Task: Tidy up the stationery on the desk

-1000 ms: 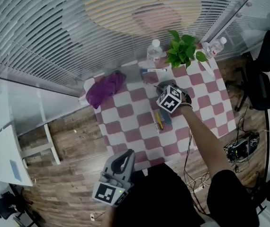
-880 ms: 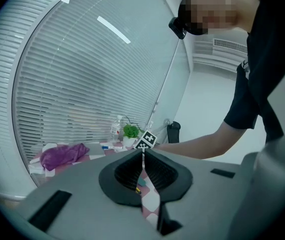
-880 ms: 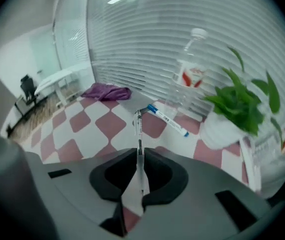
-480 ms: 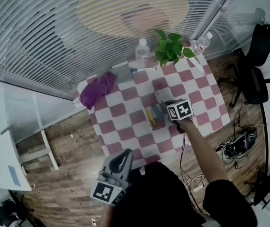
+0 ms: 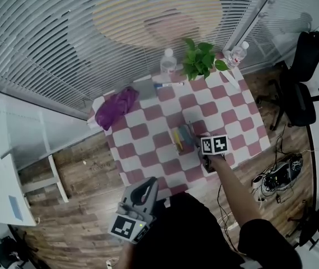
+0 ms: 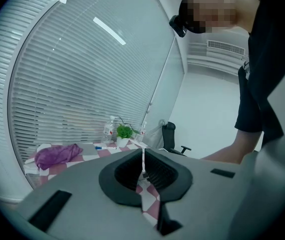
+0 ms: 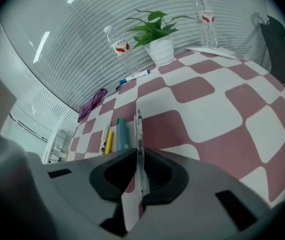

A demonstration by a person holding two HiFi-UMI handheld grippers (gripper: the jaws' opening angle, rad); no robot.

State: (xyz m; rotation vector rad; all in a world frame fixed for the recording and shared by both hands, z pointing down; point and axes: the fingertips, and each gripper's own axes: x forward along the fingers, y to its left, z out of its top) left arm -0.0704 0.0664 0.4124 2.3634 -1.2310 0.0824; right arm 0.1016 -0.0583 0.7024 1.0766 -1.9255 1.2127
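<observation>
1. Clear plastic pen [image 7: 139, 129] is gripped between the fingers of the right gripper [image 7: 138, 156], lying along them over the red-and-white chequered tabletop [image 7: 197, 91].
2. Just left of its far end, a teal pen [image 7: 121, 134], a yellow pen [image 7: 109, 141] and a white pen [image 7: 104, 134] lie side by side on the tabletop.
3. The left gripper [image 6: 143, 160] has its fingers closed on nothing and is held off the tabletop's near edge.
4. A blue-capped white marker [image 7: 134, 76] lies farther back, near a potted green plant [image 7: 157, 34].

Pink-and-white checked desk [image 5: 148, 150], purple cloth [image 5: 116, 106], green plant [image 5: 198, 60], white pot [image 7: 161, 51], yellow pen [image 7: 109, 140], teal pen [image 7: 121, 134], clear pen [image 7: 139, 129]
</observation>
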